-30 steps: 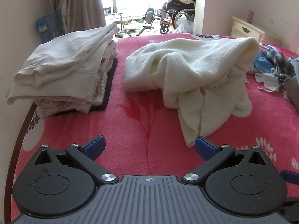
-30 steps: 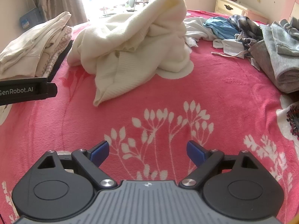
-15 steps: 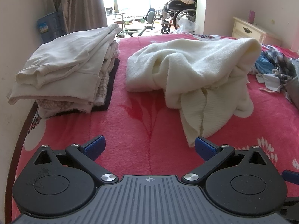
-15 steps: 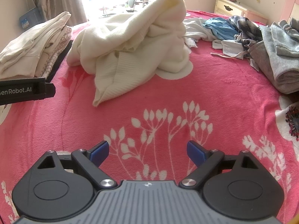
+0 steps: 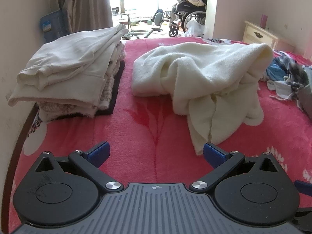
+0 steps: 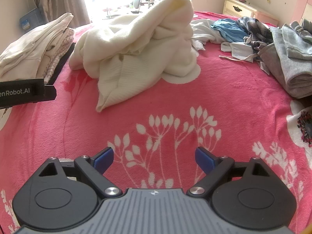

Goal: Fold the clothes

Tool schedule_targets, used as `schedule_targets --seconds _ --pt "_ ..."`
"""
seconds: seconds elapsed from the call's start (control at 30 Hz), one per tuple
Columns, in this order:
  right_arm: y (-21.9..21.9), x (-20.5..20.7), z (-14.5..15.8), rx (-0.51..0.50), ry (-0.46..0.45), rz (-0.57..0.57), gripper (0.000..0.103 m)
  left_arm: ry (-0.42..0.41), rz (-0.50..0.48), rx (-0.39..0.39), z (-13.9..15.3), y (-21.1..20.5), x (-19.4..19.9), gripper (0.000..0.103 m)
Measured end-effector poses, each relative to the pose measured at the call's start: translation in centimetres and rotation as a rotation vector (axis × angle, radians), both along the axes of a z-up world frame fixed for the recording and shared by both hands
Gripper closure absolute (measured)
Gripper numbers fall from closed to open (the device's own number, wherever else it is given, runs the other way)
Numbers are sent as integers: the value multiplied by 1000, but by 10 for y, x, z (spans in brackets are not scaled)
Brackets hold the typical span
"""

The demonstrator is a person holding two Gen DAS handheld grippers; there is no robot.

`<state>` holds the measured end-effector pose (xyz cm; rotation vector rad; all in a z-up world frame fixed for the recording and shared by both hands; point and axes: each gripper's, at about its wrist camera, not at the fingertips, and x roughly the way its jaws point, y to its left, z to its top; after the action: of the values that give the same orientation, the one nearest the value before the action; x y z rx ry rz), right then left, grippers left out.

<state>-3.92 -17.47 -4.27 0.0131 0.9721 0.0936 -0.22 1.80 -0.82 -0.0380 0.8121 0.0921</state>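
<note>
A crumpled cream knit garment (image 5: 206, 78) (image 6: 140, 52) lies heaped on the pink flowered blanket (image 5: 148, 124) (image 6: 175, 101), a ribbed corner trailing toward me. My left gripper (image 5: 156, 154) is open and empty, its right fingertip close to that trailing corner. My right gripper (image 6: 154, 158) is open too, hovering over bare blanket well short of the heap. A stack of folded pale clothes (image 5: 72, 70) (image 6: 37, 46) rests at the left by the wall. The left gripper's black body (image 6: 25, 93) shows at the left edge of the right wrist view.
Unfolded clothes lie at the right: a blue and plaid bundle (image 6: 243, 29) and grey garments (image 6: 290, 56). A cream nightstand (image 5: 259, 36) stands by the far wall. A wheelchair (image 5: 187, 17) and curtain (image 5: 85, 5) sit beyond the bed.
Both grippers have crept slightly forward toward the cream garment; the view has shifted a little. Jaws stay open and nothing was grasped.
</note>
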Motion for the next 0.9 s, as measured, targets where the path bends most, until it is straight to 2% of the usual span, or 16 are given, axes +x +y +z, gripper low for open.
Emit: schedule_targets --seconds 0.27,0.6,0.9 --pt "-1 -1 1 0 -5 -4 10 -3 2 37 0 -1 2 0" --pt "-4 1 1 3 -13 -17 10 -7 8 28 2 1 4 0" --pt "-11 2 10 -9 -55 -30 10 -20 5 21 3 4 12 0"
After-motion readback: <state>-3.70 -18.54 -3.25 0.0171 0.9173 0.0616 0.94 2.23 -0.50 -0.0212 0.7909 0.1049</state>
